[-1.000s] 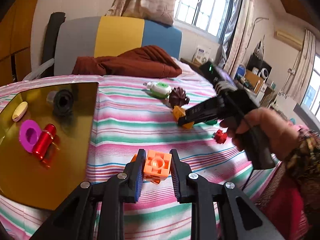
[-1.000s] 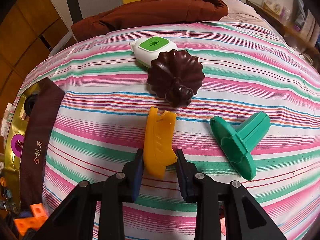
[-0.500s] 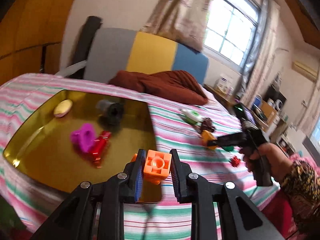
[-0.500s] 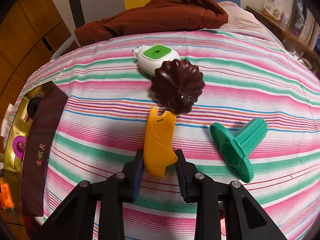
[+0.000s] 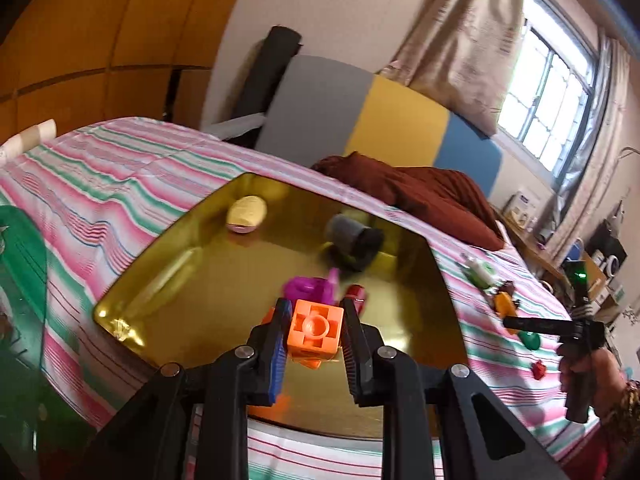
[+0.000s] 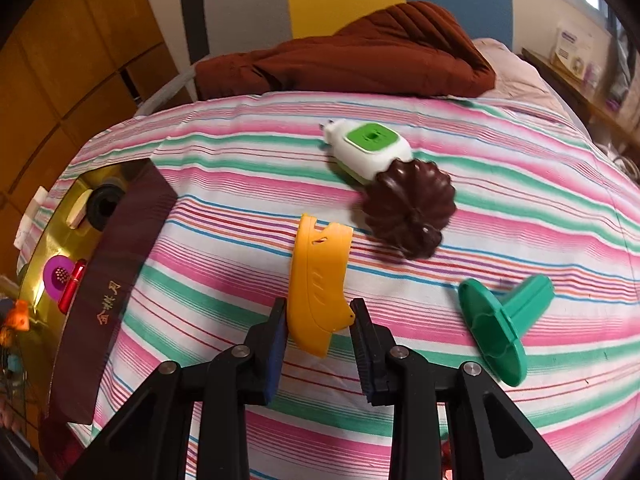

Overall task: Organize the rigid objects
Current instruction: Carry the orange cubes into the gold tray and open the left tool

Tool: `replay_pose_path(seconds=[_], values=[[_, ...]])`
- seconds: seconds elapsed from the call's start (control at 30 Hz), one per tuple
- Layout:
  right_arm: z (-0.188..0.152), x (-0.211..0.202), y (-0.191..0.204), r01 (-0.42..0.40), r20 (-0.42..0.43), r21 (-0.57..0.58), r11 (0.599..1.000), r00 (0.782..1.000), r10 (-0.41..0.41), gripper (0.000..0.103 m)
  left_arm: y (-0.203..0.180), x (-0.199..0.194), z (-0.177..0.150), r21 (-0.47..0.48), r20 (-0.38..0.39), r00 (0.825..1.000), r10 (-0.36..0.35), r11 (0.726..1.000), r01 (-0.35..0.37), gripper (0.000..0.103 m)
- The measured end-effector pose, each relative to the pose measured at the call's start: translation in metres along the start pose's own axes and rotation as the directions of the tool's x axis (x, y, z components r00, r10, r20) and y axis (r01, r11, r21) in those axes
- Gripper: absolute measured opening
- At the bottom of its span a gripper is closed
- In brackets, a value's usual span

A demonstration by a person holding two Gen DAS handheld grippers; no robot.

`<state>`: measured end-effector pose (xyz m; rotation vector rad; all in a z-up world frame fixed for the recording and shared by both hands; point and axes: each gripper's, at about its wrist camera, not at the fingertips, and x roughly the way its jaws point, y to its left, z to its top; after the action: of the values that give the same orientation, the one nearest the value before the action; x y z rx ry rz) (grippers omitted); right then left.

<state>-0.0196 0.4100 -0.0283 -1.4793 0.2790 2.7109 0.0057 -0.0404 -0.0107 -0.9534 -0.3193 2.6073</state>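
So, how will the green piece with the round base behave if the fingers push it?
The green piece lies on its side on the striped cloth, so it will probably roll in an arc around its wide disc. It looks like stiff, light plastic and should slide easily.

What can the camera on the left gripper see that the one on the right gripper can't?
Only the left wrist view shows the left gripper gripping an orange block above the gold tray, a small red piece on the bedspread, and the window.

Only the right wrist view shows the right gripper straddling the yellow piece, jaws not yet closed.

Both show the tray with its purple disc and black cup, plus the green stand.
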Motion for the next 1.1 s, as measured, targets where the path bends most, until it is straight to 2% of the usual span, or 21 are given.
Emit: replay_pose_path(seconds=[0.2,0.67,0.73,0.77,0.8,0.93,1.1], values=[[0.001,-0.01,0.01,-0.016,0.063,-0.053,0.998,0.998,0.019,0.031,0.027,0.014,0.002,-0.044,-0.029,0.999,0.045,0.998,-0.047,0.023],[0.001,-0.004,0.015,-0.015,0.053,-0.067,0.998,0.998,0.018,0.031,0.059,0.03,0.015,-0.054,-0.03,0.989,0.142,0.988,-0.144,0.024],[0.0,-0.004,0.016,-0.014,0.053,-0.07,0.997,0.998,0.018,0.031,0.061,0.03,0.016,-0.062,-0.03,0.986,0.163,0.984,-0.165,0.031],[0.0,-0.004,0.016,-0.014,0.053,-0.071,0.997,0.998,0.018,0.031,0.063,0.029,0.016,-0.069,-0.031,0.985,0.171,0.982,-0.173,0.042],[0.0,-0.003,0.016,-0.014,0.051,-0.072,0.997,0.999,0.017,0.031,0.064,0.026,0.015,-0.085,-0.033,0.982,0.184,0.979,-0.186,0.046],[0.0,-0.003,0.017,-0.013,0.051,-0.075,0.997,0.999,0.017,0.031,0.062,0.008,0.007,-0.128,0.007,0.987,0.164,0.979,-0.161,0.046],[0.0,-0.005,0.018,-0.016,0.055,-0.08,0.997,0.998,0.021,0.031,0.04,-0.012,-0.011,-0.09,0.026,0.991,0.135,0.987,-0.132,0.046]])
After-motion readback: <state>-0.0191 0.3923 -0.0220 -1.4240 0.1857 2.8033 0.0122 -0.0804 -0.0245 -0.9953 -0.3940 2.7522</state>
